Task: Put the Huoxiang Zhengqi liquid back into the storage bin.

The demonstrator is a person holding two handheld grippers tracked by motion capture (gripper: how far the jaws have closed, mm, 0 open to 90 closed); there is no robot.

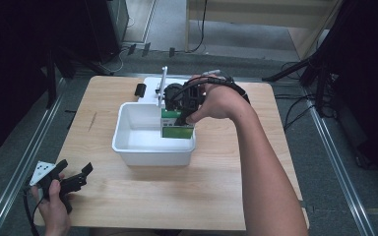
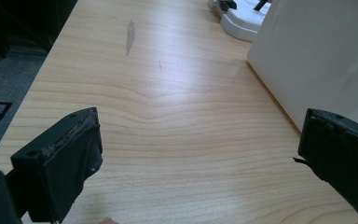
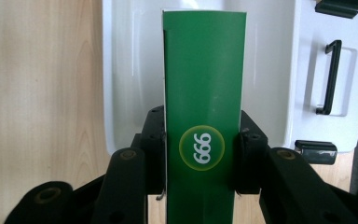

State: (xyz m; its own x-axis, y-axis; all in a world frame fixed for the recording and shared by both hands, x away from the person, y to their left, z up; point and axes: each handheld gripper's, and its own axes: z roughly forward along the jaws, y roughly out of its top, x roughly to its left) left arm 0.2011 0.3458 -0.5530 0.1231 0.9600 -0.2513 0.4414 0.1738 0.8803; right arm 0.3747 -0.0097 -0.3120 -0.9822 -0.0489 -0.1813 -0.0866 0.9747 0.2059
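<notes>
A green box (image 1: 176, 125) with a "999" round mark (image 3: 202, 148) is clamped between the pads of my right gripper (image 1: 179, 118). The gripper holds it upright, inside the right end of a white plastic bin (image 1: 128, 143) at the table's middle. In the right gripper view the box (image 3: 204, 93) hangs over the bin's white floor (image 3: 130, 70). My left gripper (image 1: 75, 180) rests in a hand at the table's front left corner, jaws wide apart over bare wood (image 2: 177, 126) with nothing between them. The bin's outer wall (image 2: 317, 51) shows at the right of the left gripper view.
A white lid (image 3: 335, 60) with a black handle (image 3: 328, 77) lies behind the bin at the table's far side. A small black object (image 1: 140, 89) sits near the far edge. A grey smear (image 2: 130, 35) marks the wood left of the bin.
</notes>
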